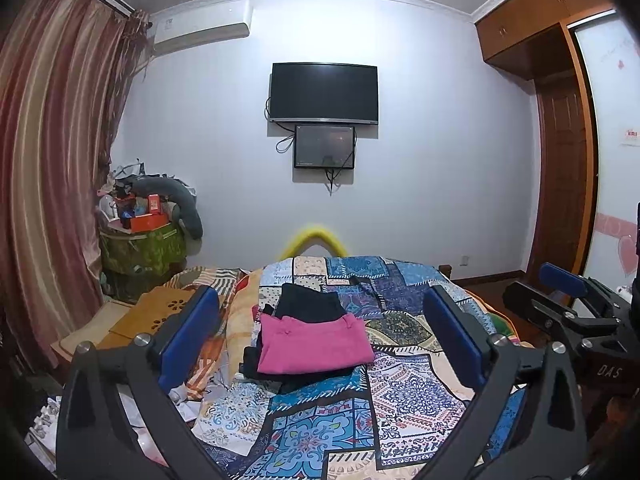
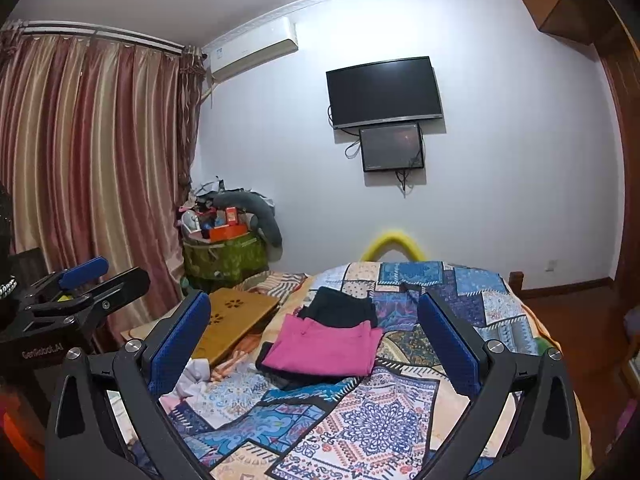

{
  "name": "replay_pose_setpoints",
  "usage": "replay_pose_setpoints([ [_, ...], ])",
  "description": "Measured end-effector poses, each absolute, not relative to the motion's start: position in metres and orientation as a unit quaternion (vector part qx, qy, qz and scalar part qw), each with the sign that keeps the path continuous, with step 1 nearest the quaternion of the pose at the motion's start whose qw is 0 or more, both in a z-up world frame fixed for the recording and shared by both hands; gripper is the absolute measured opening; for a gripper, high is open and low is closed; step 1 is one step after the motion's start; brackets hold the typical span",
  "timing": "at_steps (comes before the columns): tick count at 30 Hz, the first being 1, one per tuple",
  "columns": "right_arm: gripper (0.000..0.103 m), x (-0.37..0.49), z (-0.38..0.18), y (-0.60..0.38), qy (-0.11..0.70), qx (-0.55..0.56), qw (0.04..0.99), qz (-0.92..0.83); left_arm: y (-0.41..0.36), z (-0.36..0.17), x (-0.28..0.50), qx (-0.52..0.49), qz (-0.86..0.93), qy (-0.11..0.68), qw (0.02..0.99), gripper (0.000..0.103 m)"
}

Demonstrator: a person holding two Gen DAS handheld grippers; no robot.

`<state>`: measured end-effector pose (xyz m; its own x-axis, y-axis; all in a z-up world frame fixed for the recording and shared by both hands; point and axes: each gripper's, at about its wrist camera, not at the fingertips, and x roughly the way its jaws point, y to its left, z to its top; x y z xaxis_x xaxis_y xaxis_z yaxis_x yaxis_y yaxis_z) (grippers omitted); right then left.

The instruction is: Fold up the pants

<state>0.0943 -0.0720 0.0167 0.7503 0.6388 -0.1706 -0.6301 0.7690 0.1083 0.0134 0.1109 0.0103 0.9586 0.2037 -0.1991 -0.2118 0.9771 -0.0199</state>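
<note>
Folded clothes stacked mid-bed, a gripper to each side

The folded pants (image 1: 314, 344) lie on a stack of other folded clothes (image 1: 310, 304) on the bedspread (image 1: 408, 392). The left gripper (image 1: 320, 338) and right gripper (image 2: 316, 344) hover side by side before the stack. A board (image 2: 236, 326) lies left of it; behind, two screens (image 1: 324, 94) hang on the wall, the smaller below.
</note>
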Motion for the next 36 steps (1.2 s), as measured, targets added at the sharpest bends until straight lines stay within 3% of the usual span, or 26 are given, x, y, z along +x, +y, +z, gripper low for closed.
replay_pose_setpoints([
  [36,0.103,0.090,0.014,-0.077,0.119,0.025,0.939,0.323,0.102,-0.002,0.019,-0.002,0.098,0.109,0.989,0.103],
])
